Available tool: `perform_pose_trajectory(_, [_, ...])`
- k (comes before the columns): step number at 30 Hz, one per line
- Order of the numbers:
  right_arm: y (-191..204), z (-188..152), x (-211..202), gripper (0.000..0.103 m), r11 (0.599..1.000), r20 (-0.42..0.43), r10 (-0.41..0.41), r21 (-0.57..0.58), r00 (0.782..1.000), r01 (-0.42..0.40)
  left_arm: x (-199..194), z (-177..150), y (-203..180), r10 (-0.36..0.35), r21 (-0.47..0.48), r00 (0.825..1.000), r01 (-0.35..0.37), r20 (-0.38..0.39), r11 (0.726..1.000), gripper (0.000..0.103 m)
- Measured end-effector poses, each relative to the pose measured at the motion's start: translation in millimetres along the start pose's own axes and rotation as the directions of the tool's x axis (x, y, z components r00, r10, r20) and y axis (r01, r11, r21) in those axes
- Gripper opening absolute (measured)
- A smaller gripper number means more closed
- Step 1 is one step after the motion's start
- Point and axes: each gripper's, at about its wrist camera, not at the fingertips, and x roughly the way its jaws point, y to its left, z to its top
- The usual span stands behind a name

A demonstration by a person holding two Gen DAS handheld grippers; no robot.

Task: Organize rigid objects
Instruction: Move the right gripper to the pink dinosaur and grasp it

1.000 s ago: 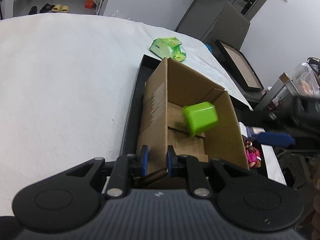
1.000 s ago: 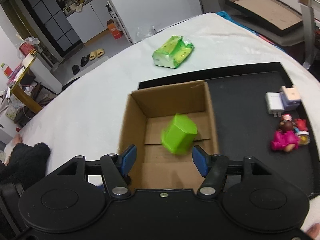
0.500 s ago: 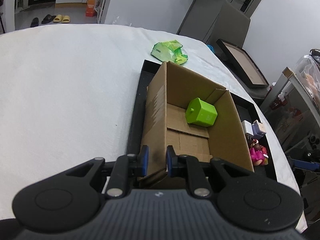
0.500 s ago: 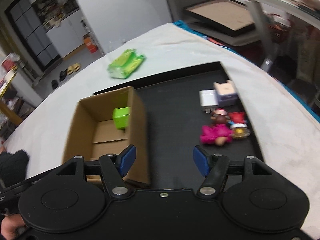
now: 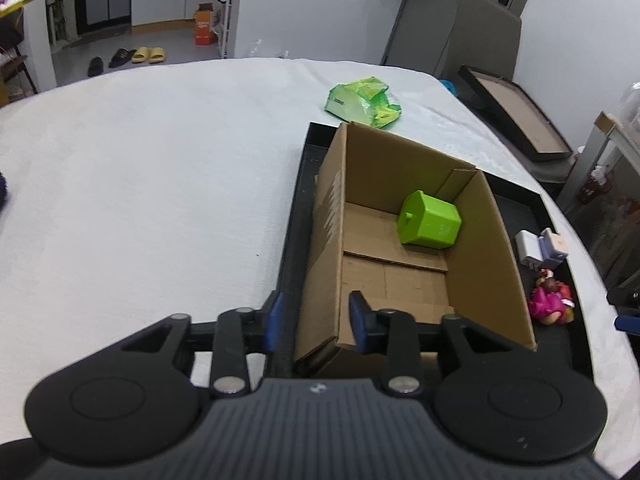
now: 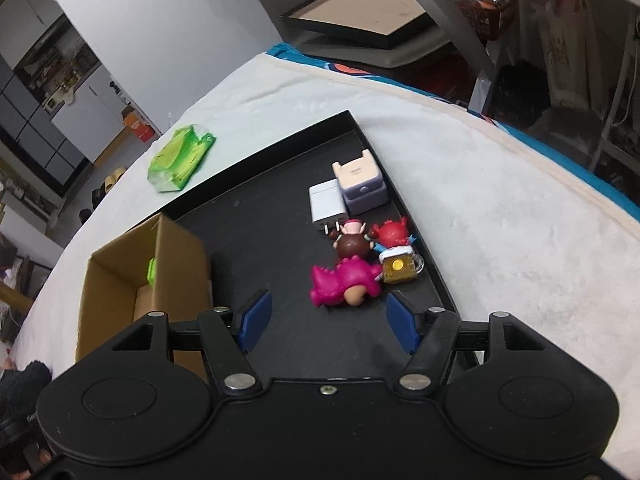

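A cardboard box (image 5: 480, 260) stands on the left part of a black tray (image 5: 296, 216), with a green cube (image 5: 430, 220) lying inside it. My left gripper (image 5: 316, 322) straddles the box's near left wall. Its jaws are opening and the blue pads stand off the cardboard. My right gripper (image 6: 328, 320) hangs open over the tray (image 6: 260, 220), just in front of a pink toy (image 6: 344, 280), holding nothing. Behind that toy lie a brown-haired figure (image 6: 352, 244), a red figure (image 6: 394, 234), a brass padlock (image 6: 400, 268), a white charger (image 6: 326, 202) and a lilac case (image 6: 360, 184).
The tray rests on a white cloth-covered surface (image 5: 140, 200). A green plastic packet (image 5: 364, 100) lies on the cloth beyond the tray. A framed board (image 6: 360, 16) and shelving with clutter stand past the far right edge.
The green cube dropped and came to rest in the box. My left gripper let go of the box wall and widened. My right gripper swung right, from over the box to the toys.
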Motion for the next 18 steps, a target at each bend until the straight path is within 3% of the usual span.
perform_pose_trajectory(4, [1.1,6.2,17.5,0.074,1.0,-0.022,-0.002,-0.002,1.0,0.002,2.3,-0.1,-4.7,0.043,0.013,0.999,-0.042,-0.004,0.999,0.045])
perform_pose_trajectory(8, [14.2,12.4,28.0,0.087,0.996,-0.01,-0.017,-0.089,1.0,0.016,4.4,0.8,-9.1,0.076,0.023,0.997,-0.076,-0.01,0.997,0.046])
perform_pose_trajectory(14, [14.9,6.9,50.3,0.088,0.987,-0.017,-0.02,-0.159,1.0,0.017,7.2,1.0,-15.3,0.105,0.041,0.994,-0.105,-0.004,0.994,0.047])
perform_pose_trajectory(18, [15.7,4.2,70.0,0.088,0.973,-0.016,-0.074,-0.221,0.997,0.069,9.6,3.2,-16.3,0.124,0.023,0.992,-0.123,-0.008,0.992,0.047])
